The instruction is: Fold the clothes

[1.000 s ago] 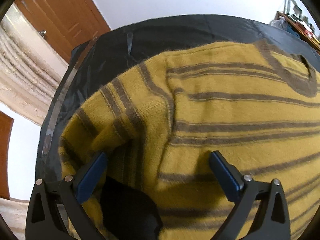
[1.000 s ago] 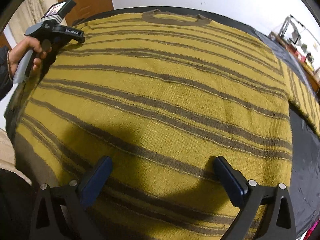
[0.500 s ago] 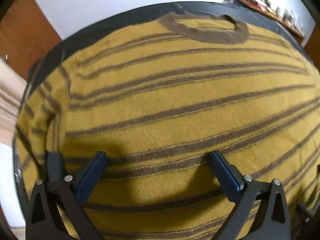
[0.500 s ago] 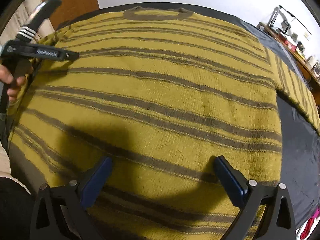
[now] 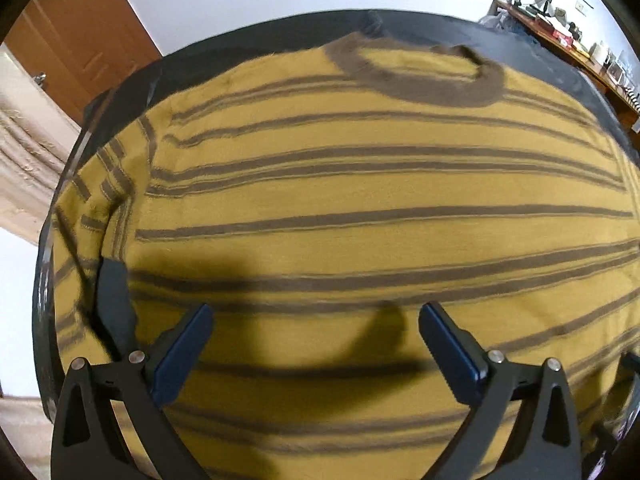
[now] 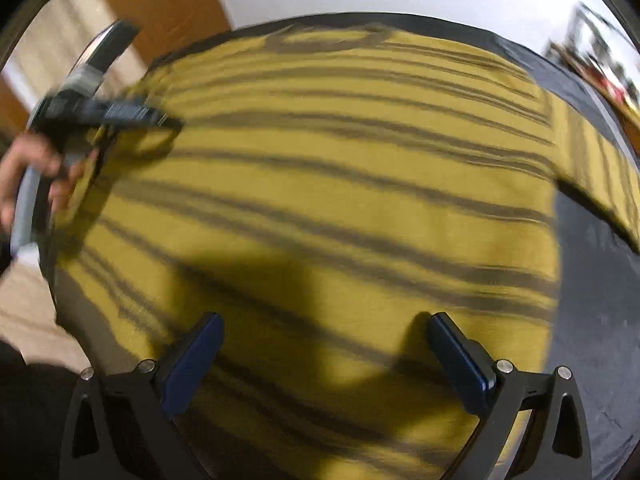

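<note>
Two grippers hang over one sweater (image 5: 360, 208), and neither holds anything: our left gripper (image 5: 316, 344) has its jaws spread wide above the lower body of the garment, and our right gripper (image 6: 324, 354) is just as wide over the hem side. The sweater, mustard yellow with brown stripes, lies flat on a dark table (image 5: 256, 44), its brown collar (image 5: 416, 76) at the far edge. One sleeve (image 5: 96, 200) lies bunched along the left side of the table; the other sleeve (image 6: 592, 168) stretches out over the dark surface on the right. In the right wrist view, a hand (image 6: 28, 176) grips the handle of the left tool near that bunched sleeve, though the picture is blurred there. We judge that folding has barely begun: the garment is spread out and no fold is made yet. The next move, as we see it, calls for closing on a sleeve or a side edge and carrying it across the body, keeping the knit smooth so it does not drag.
</note>
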### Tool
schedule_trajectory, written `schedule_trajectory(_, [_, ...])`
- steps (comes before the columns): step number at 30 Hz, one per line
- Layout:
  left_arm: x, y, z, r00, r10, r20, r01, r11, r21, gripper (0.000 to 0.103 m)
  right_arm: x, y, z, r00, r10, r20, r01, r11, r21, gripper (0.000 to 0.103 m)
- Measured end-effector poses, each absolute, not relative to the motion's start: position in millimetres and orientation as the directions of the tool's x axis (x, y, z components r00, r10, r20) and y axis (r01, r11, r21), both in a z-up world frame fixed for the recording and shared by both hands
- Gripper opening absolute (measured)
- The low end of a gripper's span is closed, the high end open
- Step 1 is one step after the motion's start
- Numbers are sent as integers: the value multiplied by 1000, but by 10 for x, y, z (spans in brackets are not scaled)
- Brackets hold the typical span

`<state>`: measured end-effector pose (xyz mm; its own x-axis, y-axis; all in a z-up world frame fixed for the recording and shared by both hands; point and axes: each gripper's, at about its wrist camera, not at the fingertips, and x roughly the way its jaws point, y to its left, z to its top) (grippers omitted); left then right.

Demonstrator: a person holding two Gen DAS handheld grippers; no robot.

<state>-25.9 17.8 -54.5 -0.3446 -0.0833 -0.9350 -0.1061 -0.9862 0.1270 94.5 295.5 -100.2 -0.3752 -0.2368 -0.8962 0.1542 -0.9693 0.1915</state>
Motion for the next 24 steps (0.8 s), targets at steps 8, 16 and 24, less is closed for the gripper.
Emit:
schedule_trajectory(8, [25,1079,-366,-351,-66,-934,-136,-983,120,103,888,4765,-737,-485,-202,-851,-106,-952,287,103])
schedule_trajectory(16, [200,1819,-361,-341,-55,-938,-169,-979,118,103,874,6079,-752,-544,-174,-821,-302,-872,385,103])
schedule_trajectory(24, [269,2138,-360,-339,-70,-938,-167,-977,133,103,962,6675,-813,-559,-131,-819,-412,-813,411,103])
